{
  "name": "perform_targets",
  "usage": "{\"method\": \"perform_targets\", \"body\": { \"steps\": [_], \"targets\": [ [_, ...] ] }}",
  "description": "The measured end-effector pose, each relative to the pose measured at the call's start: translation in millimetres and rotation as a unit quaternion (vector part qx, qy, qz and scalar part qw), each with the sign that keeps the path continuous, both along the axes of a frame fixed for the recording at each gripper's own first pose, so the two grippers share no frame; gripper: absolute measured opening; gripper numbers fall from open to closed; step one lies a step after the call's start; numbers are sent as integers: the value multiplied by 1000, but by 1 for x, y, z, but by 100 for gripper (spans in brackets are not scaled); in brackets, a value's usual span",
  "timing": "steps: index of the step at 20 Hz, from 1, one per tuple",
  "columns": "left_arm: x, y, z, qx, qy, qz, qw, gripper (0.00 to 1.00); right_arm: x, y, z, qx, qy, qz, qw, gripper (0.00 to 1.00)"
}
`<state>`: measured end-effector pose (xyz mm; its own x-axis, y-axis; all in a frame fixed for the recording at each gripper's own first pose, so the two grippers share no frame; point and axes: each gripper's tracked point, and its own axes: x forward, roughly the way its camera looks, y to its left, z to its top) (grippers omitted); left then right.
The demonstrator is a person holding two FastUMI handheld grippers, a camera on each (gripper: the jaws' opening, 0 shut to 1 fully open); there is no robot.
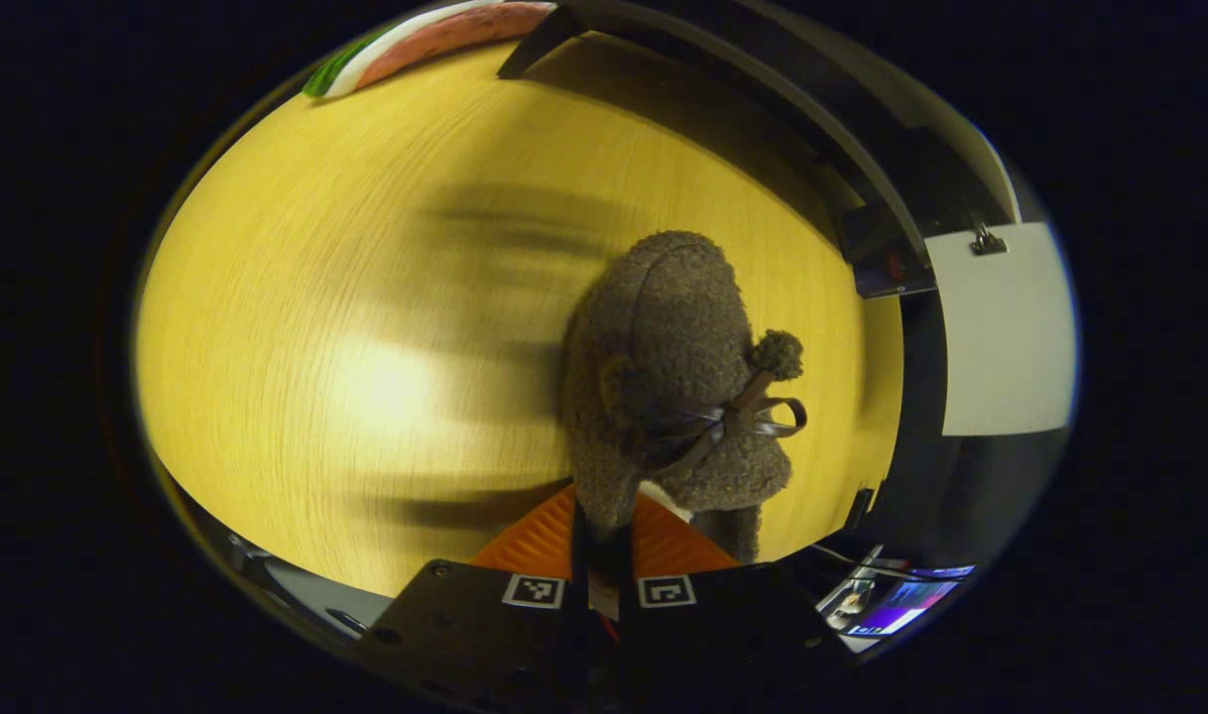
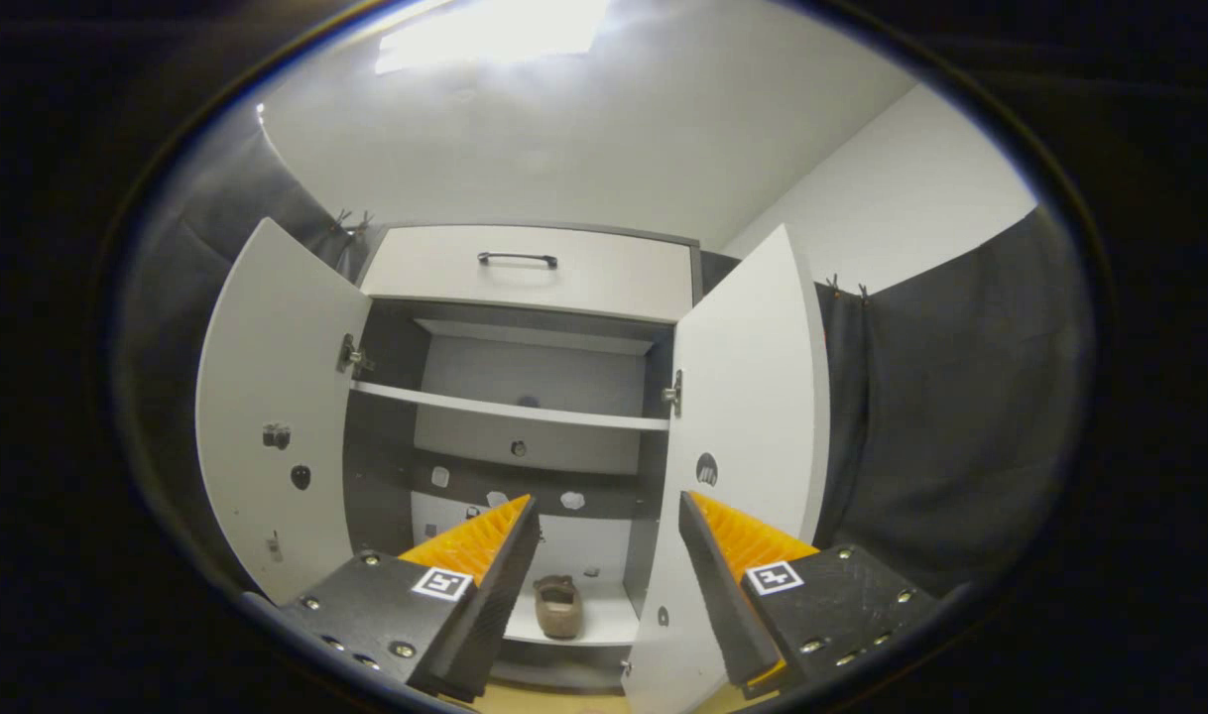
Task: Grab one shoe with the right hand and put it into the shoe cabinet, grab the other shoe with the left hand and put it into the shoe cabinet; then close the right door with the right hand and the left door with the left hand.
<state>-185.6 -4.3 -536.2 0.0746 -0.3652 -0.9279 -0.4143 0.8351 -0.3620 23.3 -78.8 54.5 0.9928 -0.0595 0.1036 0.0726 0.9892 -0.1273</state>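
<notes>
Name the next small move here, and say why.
Probably carry the fuzzy brown shoe held in the left gripper toward the open cabinet. One shoe already sits on the bottom shelf, the right gripper is open and empty, and both doors stand open.

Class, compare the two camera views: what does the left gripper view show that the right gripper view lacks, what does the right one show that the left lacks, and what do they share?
Left gripper view: the left gripper shut on a fuzzy brown shoe with a ribbon bow, above a yellow wood-grain surface.
Right gripper view: the white shoe cabinet with both doors open, and the open right gripper facing it.
Shared: each has one fuzzy brown shoe; the second shoe sits on the cabinet's bottom shelf.
</notes>
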Motion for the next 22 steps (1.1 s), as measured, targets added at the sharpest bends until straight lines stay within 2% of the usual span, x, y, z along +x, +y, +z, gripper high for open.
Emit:
{"method": "perform_targets", "body": {
  "steps": [2, 4, 8, 12, 17, 18, 20, 22],
  "targets": [
    [1, 2, 1, 2, -1, 1, 1000, 4, 0, 0, -2, -6, 1, -2, 1000, 85],
    [0, 2, 1, 8, -3, -14, 1000, 1, -1, -1, -4, -15, 1, -5, 1000, 85],
    [7, 4, 9, 33, -25, -57, 998, 1, -3, -2, -7, -27, 3, -10, 1000, 85],
    [26, -5, 40, 27, -59, -67, 996, 1, -8, -6, -6, -33, 0, -17, 999, 85],
    [71, -13, 91, 28, -133, -86, 987, 1, -17, -16, -6, -32, -4, -29, 999, 85],
    [82, -14, 105, 29, -150, -89, 984, 2, -18, -18, -5, -31, -5, -33, 999, 82],
    [105, -17, 132, 27, -183, -93, 978, 1, -21, -22, -3, -30, -8, -38, 999, 85],
    [131, -24, 156, 23, -216, -95, 971, 1, -24, -26, -2, -28, -10, -42, 999, 82]
  ]
}}
